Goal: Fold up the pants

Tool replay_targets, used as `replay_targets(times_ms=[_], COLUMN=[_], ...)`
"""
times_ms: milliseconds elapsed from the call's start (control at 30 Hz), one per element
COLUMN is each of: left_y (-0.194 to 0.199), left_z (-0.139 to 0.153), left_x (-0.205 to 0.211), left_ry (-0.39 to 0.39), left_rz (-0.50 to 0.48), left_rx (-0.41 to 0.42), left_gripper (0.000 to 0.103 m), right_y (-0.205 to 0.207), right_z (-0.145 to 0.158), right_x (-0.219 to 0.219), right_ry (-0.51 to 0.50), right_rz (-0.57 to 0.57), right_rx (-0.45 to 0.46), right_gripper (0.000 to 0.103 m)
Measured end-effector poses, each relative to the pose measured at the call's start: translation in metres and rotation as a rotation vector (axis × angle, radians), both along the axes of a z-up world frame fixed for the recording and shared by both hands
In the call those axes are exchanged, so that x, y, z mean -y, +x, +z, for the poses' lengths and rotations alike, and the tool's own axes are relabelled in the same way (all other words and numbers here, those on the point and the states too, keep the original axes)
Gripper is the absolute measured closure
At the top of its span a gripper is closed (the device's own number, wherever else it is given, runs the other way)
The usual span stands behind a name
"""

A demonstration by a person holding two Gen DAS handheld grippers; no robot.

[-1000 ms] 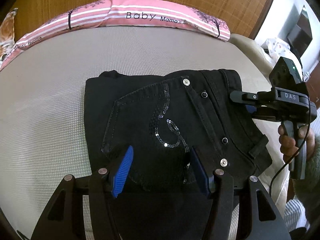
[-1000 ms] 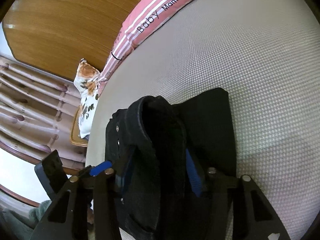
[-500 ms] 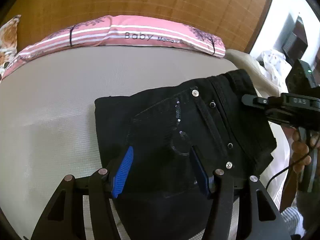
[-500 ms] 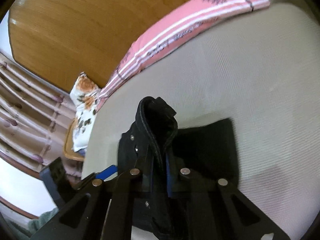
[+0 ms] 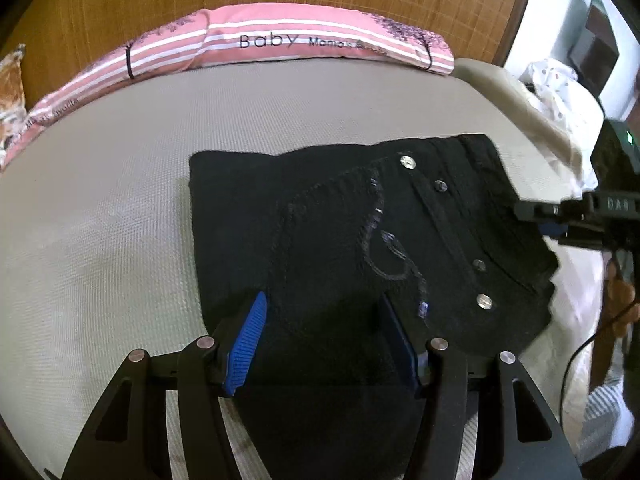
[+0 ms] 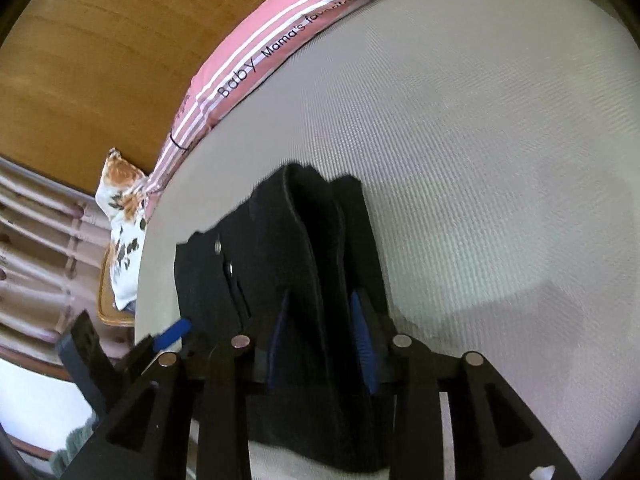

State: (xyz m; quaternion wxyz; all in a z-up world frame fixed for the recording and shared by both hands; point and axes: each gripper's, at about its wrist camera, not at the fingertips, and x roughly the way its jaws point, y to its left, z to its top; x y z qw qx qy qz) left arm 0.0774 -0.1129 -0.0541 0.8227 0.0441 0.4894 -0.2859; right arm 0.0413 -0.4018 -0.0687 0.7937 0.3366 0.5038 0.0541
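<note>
Fingers point(image 6: 357, 336) of the right gripper point(image 6: 320, 336), just opening, straddle the folded black pants point(image 6: 280, 280); left fingers point(image 5: 246, 344) stand apart.

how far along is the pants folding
Mostly done: the pants lie on the bed as a compact folded bundle, pocket and rivets up. In hand: both grippers straddle its edges, the left gripper at the near edge, the right gripper around the waistband end; its jaws have just been opening, with cloth between them. Left: let go fully and perhaps flatten the raised waistband edge.
</note>
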Motion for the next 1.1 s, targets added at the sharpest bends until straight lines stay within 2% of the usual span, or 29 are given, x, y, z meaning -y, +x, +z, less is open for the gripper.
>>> replay_targets(times_ms=[233,367,467,633,733,900,1100], left_y=[-0.025,-0.036,-0.040,-0.046,-0.045,-0.045,-0.046], left_z=[0.003,0.002,0.002,-0.004,-0.006,-0.006,-0.004], left_x=[0.003,0.007,0.007,0.007,0.007,0.009,0.012], left_ry=[0.013,0.031,0.021,0.028,0.026,0.035,0.057], left_rz=[-0.063,-0.093,-0.109,-0.131,-0.131,-0.129,-0.122], left_rx=[0.009,0.018,0.000,-0.033,-0.041,-0.031,-0.017], left_gripper=[0.044,0.044,0.044,0.044,0.044,0.044,0.043], right_y=[-0.040,-0.044,-0.051,-0.058,-0.060,-0.056,-0.057], right_z=[0.001,0.006,0.017,0.013,0.002,-0.001,-0.004], right_x=[-0.011,-0.020,-0.023,-0.029,-0.026,-0.027,-0.025], right_ry=[0.024,-0.023,-0.034,-0.099,-0.093,-0.117,-0.090], right_rz=[0.013,0.018,0.008,0.017,-0.007,0.006,-0.026], right_rx=[-0.019,-0.006,0.010,-0.012,-0.027,-0.035,-0.047], right_gripper=[0.073,0.086,0.089,0.090,0.090,0.089,0.086])
